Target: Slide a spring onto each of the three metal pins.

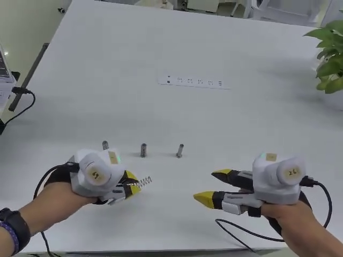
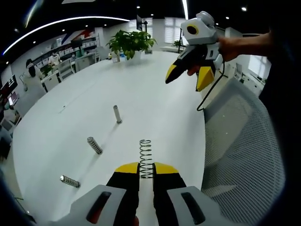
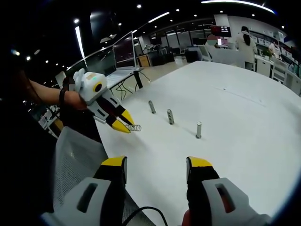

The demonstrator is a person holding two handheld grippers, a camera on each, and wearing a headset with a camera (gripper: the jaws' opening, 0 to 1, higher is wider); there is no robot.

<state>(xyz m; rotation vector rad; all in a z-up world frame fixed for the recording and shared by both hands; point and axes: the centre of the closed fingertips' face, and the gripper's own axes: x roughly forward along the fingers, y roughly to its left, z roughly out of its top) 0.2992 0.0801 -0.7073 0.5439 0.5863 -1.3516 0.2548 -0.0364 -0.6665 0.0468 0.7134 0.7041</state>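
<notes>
Three metal pins stand in a row on the white table. The left pin point(image 1: 105, 145) and the middle pin point(image 1: 143, 150) each carry a spring. The right pin point(image 1: 180, 151) is bare, as the left gripper view point(image 2: 117, 114) and the right gripper view point(image 3: 198, 130) also show. My left gripper point(image 1: 133, 185) point(image 2: 146, 168) is shut on a spring point(image 1: 144, 182) point(image 2: 146, 155) that sticks out past its tips, in front of the pins. My right gripper point(image 1: 213, 186) point(image 3: 157, 165) hovers open to the right, with nothing between its fingers.
A white power strip point(image 1: 194, 82) lies farther back on the table point(image 1: 171, 48). A green plant point(image 1: 329, 53) stands at the right edge. A black cable point(image 1: 21, 101) runs off the left edge. A mesh chair back point(image 2: 244, 141) sits close to the near table edge.
</notes>
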